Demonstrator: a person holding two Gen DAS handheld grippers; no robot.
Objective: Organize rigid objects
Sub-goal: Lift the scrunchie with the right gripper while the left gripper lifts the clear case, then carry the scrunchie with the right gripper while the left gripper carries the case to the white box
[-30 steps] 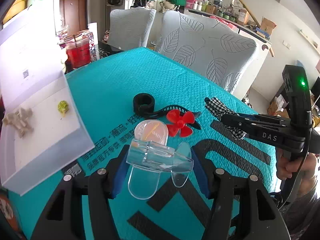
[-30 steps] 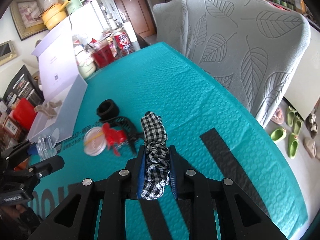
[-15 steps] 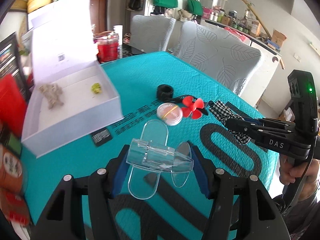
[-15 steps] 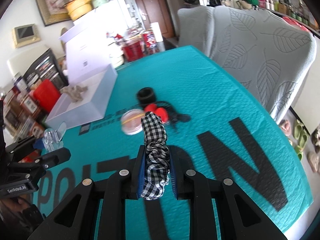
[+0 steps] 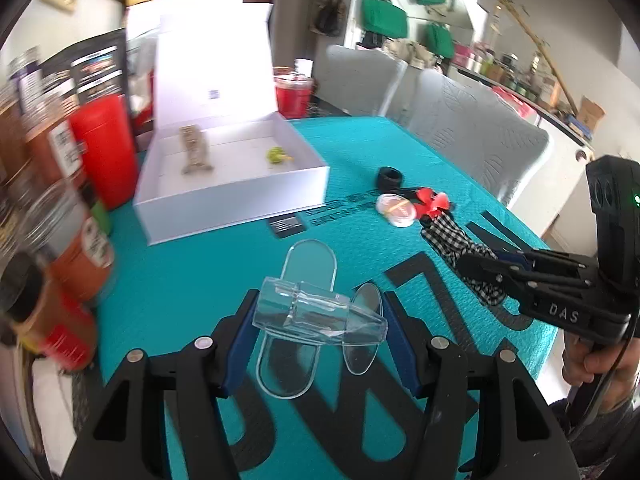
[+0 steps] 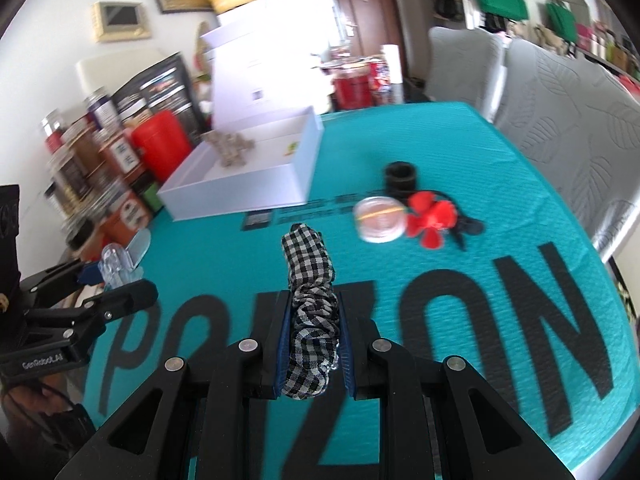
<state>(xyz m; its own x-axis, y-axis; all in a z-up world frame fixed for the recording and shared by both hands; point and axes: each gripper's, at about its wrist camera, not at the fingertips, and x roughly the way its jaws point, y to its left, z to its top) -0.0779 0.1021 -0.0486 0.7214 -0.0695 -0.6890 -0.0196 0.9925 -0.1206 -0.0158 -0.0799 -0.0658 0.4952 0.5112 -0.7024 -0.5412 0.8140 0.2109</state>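
Right now your left gripper [image 5: 320, 320] is clamped on a clear plastic piece [image 5: 316, 314], carried crosswise above the teal mat [image 5: 208, 280], while your right gripper [image 6: 312, 344] is squeezed tight on a black-and-white checked scrunchie [image 6: 310, 292] that sticks out toward twelve o'clock. From the right wrist view, the open white box [image 6: 256, 184] sits at about eleven o'clock with a beige item [image 6: 230, 148] and a small yellow-green item [image 6: 292, 147] inside. At about one o'clock lie a round clear case [image 6: 378, 218], a red propeller [image 6: 432, 220] touching it, and a black ring [image 6: 400, 176] just behind them.
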